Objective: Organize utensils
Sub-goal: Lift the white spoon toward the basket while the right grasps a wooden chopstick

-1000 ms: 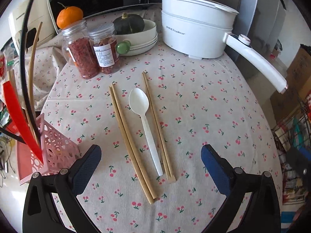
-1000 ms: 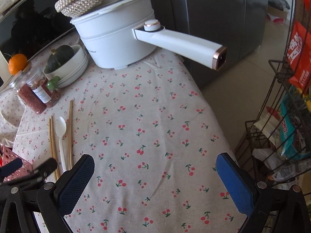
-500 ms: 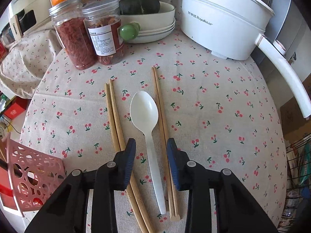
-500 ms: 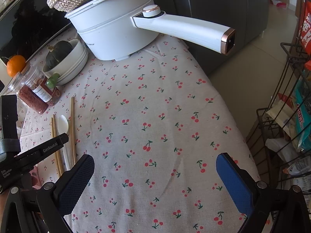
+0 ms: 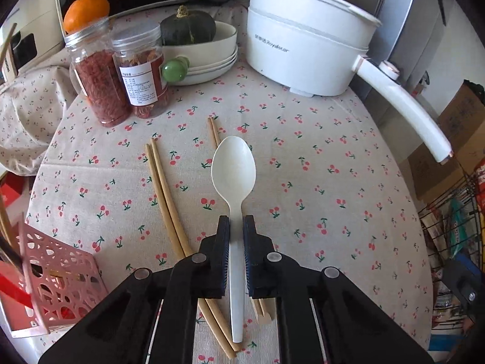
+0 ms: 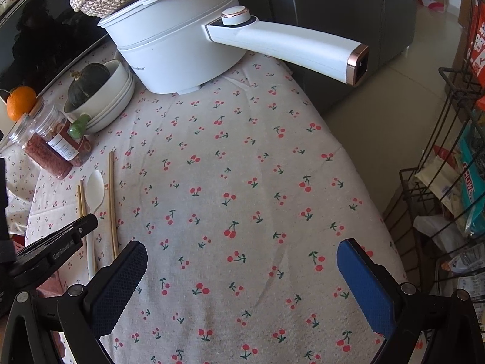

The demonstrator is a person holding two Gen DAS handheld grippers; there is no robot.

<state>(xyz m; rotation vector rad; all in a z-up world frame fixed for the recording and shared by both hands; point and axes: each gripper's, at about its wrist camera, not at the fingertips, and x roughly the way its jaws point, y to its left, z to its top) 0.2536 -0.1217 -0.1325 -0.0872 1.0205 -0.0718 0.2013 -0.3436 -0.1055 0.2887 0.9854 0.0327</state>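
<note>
A white plastic spoon [image 5: 233, 173] lies on the cherry-print tablecloth [image 5: 318, 182], between two pairs of wooden chopsticks [image 5: 163, 194] [image 5: 215, 130]. My left gripper [image 5: 235, 221] is down over the spoon's handle; its jaws are closing and the pads press the handle from both sides. A pink openwork utensil holder [image 5: 57, 276] with red and black utensils stands at the lower left. The right wrist view shows the spoon [image 6: 95, 188] with the left gripper [image 6: 88, 221] on it. My right gripper [image 6: 242, 261] hangs open over bare cloth, holding nothing.
Two jars of red dried goods [image 5: 100, 91] [image 5: 142, 75], a stack of bowls [image 5: 212, 57] holding a dark squash, an orange [image 5: 86, 12] and a white electric pot [image 5: 303, 45] with a long handle [image 5: 403, 106] line the back. A wire rack [image 6: 448, 151] stands past the table's right edge.
My left gripper moved forward and down onto the spoon, and its jaws went from wide open to closed around the handle. The right gripper stayed open and barely moved.
</note>
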